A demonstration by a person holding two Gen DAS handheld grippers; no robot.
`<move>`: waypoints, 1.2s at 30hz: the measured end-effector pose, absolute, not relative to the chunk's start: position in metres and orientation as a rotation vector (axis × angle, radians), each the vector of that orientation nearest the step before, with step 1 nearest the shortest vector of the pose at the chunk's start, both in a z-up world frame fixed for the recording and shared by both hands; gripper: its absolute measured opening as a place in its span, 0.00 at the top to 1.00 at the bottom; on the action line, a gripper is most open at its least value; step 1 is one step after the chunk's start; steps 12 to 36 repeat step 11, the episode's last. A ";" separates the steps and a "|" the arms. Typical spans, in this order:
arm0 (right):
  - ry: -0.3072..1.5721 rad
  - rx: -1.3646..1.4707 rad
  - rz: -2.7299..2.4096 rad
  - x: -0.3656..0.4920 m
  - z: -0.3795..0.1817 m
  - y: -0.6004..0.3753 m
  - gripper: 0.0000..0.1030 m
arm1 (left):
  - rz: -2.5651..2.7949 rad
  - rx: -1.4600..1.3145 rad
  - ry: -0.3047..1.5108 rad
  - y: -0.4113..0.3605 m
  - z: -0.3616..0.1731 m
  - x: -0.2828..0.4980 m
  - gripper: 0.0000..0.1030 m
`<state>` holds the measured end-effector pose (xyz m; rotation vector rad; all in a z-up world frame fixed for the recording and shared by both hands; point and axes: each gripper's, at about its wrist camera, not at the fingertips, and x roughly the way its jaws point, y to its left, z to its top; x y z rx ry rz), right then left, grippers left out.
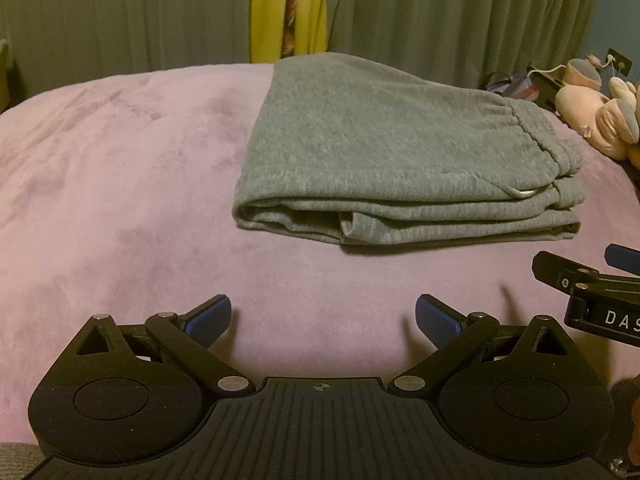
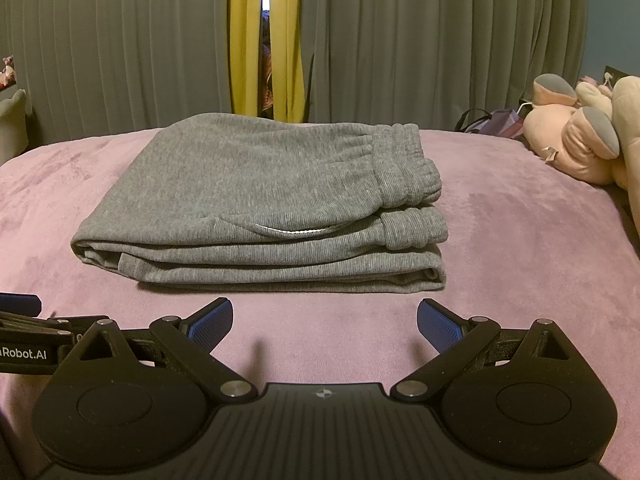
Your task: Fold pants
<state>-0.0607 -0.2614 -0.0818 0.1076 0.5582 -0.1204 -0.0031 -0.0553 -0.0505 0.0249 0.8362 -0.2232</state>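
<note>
Bed (image 2: pixel 520 240): pink cover, carries everything.
Pants (image 2: pixel 260 208): grey, folded into a stack mid-bed, waistband toward the right edge (folding looks finished).
Left gripper (image 1: pixel 323 316): spread, empty, short of the stack.
Right gripper (image 2: pixel 325 318): spread, empty, likewise clear.

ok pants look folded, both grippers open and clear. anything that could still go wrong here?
Two small risks. The pants sit as a thick stack on a soft pink blanket; pressing or nudging one side could make the layers slide apart. The left hand-held gripper and right hand-held gripper are close side by side, both open, so they might bump when pulled away.
</note>
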 end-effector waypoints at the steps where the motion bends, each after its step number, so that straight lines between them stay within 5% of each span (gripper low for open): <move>1: 0.558 0.107 -0.121 -0.061 -0.082 -0.261 0.04 | -0.223 0.023 0.836 -0.055 -0.051 -0.002 0.01; 36: 0.564 0.104 -0.124 -0.059 -0.083 -0.261 0.04 | -0.218 0.014 0.832 -0.052 -0.051 0.000 0.01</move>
